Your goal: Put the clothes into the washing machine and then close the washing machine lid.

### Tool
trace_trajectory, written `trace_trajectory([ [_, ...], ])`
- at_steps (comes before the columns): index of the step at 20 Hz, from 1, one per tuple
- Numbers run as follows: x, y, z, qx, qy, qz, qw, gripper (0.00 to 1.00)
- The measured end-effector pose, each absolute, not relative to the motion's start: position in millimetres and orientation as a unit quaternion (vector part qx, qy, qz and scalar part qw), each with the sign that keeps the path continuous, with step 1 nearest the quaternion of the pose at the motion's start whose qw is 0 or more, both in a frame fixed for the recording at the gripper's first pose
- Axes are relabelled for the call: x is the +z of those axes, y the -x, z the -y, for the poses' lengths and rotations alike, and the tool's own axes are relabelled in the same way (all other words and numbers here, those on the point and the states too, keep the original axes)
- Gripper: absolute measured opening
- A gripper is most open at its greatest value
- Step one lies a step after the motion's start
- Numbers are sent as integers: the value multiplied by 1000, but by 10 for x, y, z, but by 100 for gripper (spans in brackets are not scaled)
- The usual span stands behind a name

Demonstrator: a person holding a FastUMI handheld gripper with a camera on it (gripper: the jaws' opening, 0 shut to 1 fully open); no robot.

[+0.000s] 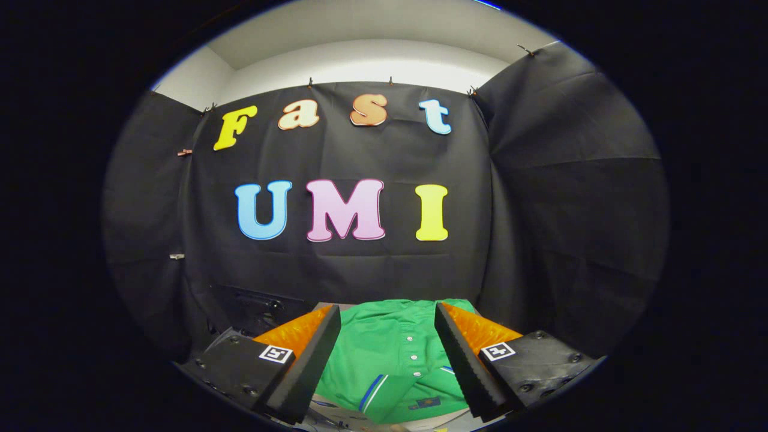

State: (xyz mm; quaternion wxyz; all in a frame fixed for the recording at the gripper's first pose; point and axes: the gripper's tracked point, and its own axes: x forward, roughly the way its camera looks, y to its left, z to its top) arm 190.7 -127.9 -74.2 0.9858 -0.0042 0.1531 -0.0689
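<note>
Your gripper [387, 360] is closest to you, and its two fingers are spread wide apart with nothing held between them. Each finger is a long black wedge with a bumpy, ridged pad on its inner face. The outer sides of the fingers are shiny orange. A small square black-and-white tag sits on the black block behind each finger.

Look between the fingers and a little past them. You can see the green shirt [384, 354] lying flat there, and neither finger touches it. The cloth looks soft and smooth, with a few gentle folds. A row of small white buttons [410, 357] runs down its middle. Near you, the shirt has a collar edge with blue and white stripes [370, 393].

Farther off, behind the shirt, hangs the black cloth wall [360, 270], a bit wrinkled. Above the cloth you can see a plain white wall [360, 60].
</note>
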Motion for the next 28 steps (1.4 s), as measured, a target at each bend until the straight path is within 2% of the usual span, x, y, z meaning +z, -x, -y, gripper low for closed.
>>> trace_trajectory([
  [12,-1779,-2530,1675,-105,25,-308,945,99],
  [17,-2008,-2584,1824,-125,25,-338,933,99],
  [28,-2414,-2574,1916,-117,-14,-404,907,100],
])
